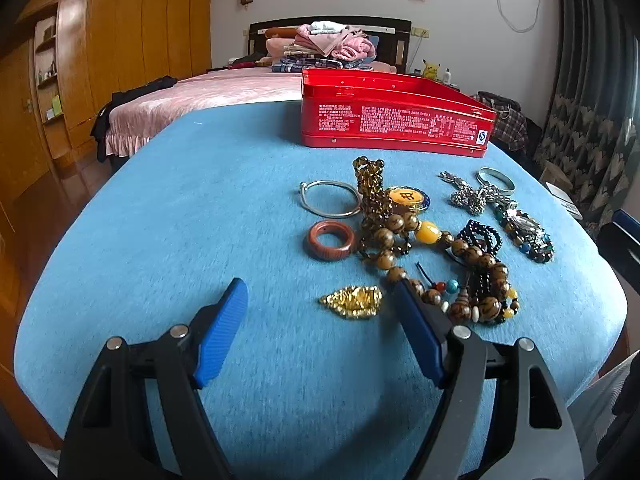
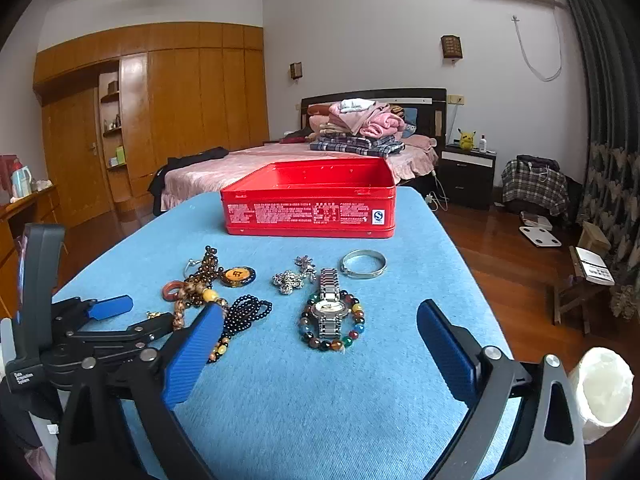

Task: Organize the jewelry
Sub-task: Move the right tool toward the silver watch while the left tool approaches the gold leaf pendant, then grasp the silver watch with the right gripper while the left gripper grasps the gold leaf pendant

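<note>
An open red tin box [image 1: 394, 120] [image 2: 310, 210] stands at the far side of the blue cloth table [image 1: 200, 208]. Jewelry lies in front of it: a gold piece [image 1: 354, 302], a brown ring [image 1: 332, 241], a silver bangle [image 1: 330, 198], wooden bead strings [image 1: 476, 276], an amber pendant [image 1: 408, 197]. In the right wrist view a steel watch [image 2: 330, 308] lies inside a coloured bead bracelet [image 2: 332, 344], with a wide silver bangle [image 2: 364, 264] beyond. My left gripper [image 1: 320, 300] is open, the gold piece between its fingers. My right gripper [image 2: 320, 320] is open around the watch, above the cloth.
A silver brooch cluster [image 2: 290, 280] and black bead string [image 2: 246, 312] lie mid-table. The left gripper [image 2: 110, 308] shows at the left of the right wrist view. A bed [image 2: 280, 160], a wardrobe [image 2: 180, 112] and wooden floor [image 2: 520, 260] lie beyond the table.
</note>
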`<action>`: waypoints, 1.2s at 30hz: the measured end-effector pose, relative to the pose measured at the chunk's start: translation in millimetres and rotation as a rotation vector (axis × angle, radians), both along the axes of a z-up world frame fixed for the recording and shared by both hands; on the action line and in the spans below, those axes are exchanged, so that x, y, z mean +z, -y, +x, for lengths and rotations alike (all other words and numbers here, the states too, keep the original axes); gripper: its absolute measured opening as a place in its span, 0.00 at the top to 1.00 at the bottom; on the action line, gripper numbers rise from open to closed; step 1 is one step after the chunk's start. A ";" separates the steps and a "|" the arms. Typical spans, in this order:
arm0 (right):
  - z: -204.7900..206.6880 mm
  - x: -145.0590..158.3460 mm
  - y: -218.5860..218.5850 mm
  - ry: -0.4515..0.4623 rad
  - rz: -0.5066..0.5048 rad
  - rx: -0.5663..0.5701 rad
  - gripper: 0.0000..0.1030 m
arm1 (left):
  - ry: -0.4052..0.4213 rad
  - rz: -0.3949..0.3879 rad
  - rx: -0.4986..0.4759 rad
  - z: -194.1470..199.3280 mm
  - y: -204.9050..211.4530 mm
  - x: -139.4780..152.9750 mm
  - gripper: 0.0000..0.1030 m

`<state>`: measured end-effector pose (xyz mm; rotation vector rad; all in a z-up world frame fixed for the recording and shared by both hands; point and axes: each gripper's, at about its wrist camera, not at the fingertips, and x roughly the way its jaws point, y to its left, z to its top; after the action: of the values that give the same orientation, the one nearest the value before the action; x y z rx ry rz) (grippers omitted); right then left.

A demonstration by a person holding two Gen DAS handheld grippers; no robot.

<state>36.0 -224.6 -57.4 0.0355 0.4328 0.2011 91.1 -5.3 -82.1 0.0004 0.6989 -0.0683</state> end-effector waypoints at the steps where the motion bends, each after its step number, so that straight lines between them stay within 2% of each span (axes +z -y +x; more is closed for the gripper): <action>1: 2.4 -1.0 -0.8 -0.005 0.001 0.005 0.11 | 0.003 0.003 0.001 0.1 0.6 -0.3 0.29; 5: 9.4 -4.6 -2.7 -0.020 0.006 0.019 0.16 | 0.010 -0.007 -0.006 -1.4 -1.4 -0.6 0.30; 10: 13.7 -7.5 -4.4 -0.027 0.006 0.027 0.18 | 0.029 -0.009 0.008 -5.0 -4.4 -0.8 0.42; 16: 17.0 -10.0 -5.3 -0.036 0.002 0.032 0.19 | 0.051 -0.005 0.013 -7.1 0.4 -1.3 0.45; 18: 16.7 -9.9 -5.2 -0.035 0.001 0.035 0.20 | 0.054 -0.019 0.013 -7.9 -1.4 -1.1 0.52; 22: 19.2 -11.6 -5.1 -0.044 0.009 0.051 0.31 | 0.078 -0.026 0.008 -10.2 2.9 -1.6 0.72; 26: 25.4 -14.4 -6.3 -0.061 -0.004 0.053 0.45 | 0.093 -0.042 0.011 -9.8 0.6 -2.2 0.72; 33: 42.7 -17.2 -3.9 -0.103 0.007 0.065 0.59 | 0.114 -0.060 0.062 -2.9 -11.4 5.8 0.73; 36: 50.2 -17.9 -1.5 -0.125 0.022 0.073 0.68 | 0.150 -0.023 0.054 -0.1 -7.7 15.3 0.73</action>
<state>86.2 -223.1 -75.3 0.0538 0.5568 0.2761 91.0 2.5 -66.8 -0.0352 0.5479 -0.0240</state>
